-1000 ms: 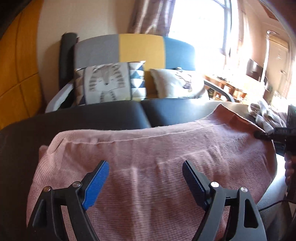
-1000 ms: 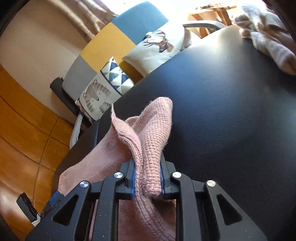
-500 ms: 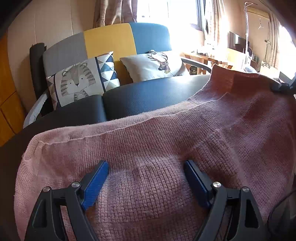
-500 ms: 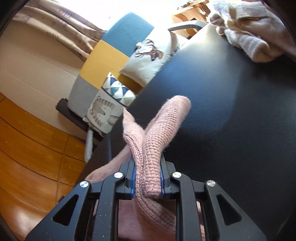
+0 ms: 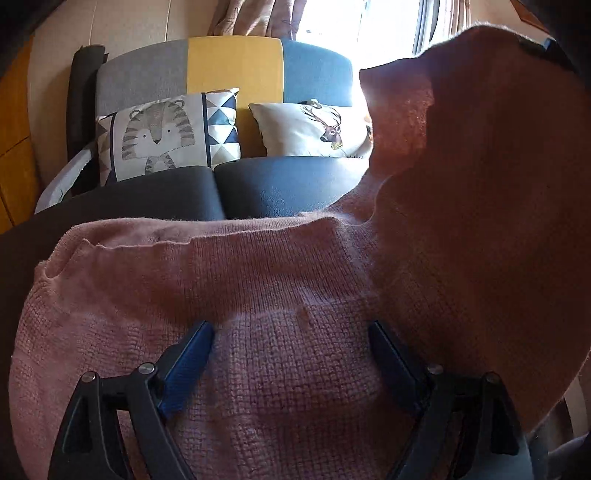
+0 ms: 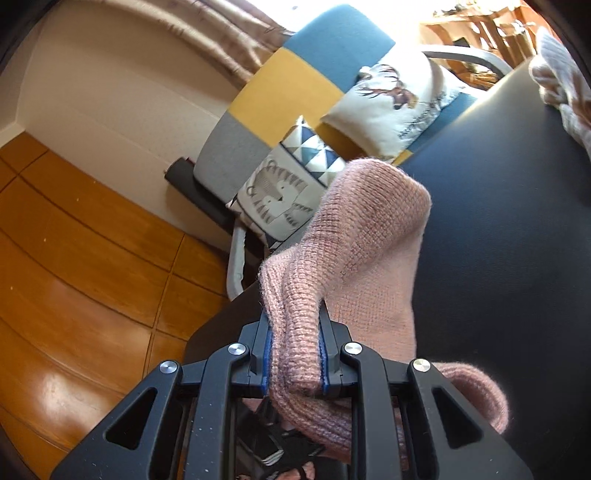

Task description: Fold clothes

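1. Right gripper [image 6: 294, 360] has its two jaws closed tight on a thick fold of the pink knitted sweater [image 6: 354, 251]; the blue pads press the wool from both sides, and the cloth stands up above the jaws in a rounded hump.
2. Left gripper [image 5: 291, 354] is wide open. Its fingers [image 5: 186, 363] lie over the flat part of the sweater [image 5: 221, 295], and the knit bulges a little between them, but the pads do not pinch it.
3. The black padded surface [image 6: 498, 221] is the largest thing; most of the sweater is spread on it. In the left wrist view one side of the sweater is lifted high at the right, like a dark curtain against the bright window [image 5: 328, 26].
4. Behind stands a sofa [image 5: 229, 66] with a back in grey, yellow and blue panels.
5. The wall at the left has orange wooden panels [image 6: 74, 266], and a brown curtain [image 5: 255, 14] hangs above the sofa.
6. Two cushions lean on the sofa: a tiger cushion [image 5: 166, 136] and a white deer cushion [image 5: 314, 125], just beside each other.
7. A pale knitted garment [image 6: 561, 85] lies at the far edge of the black surface, well apart from the pink one.
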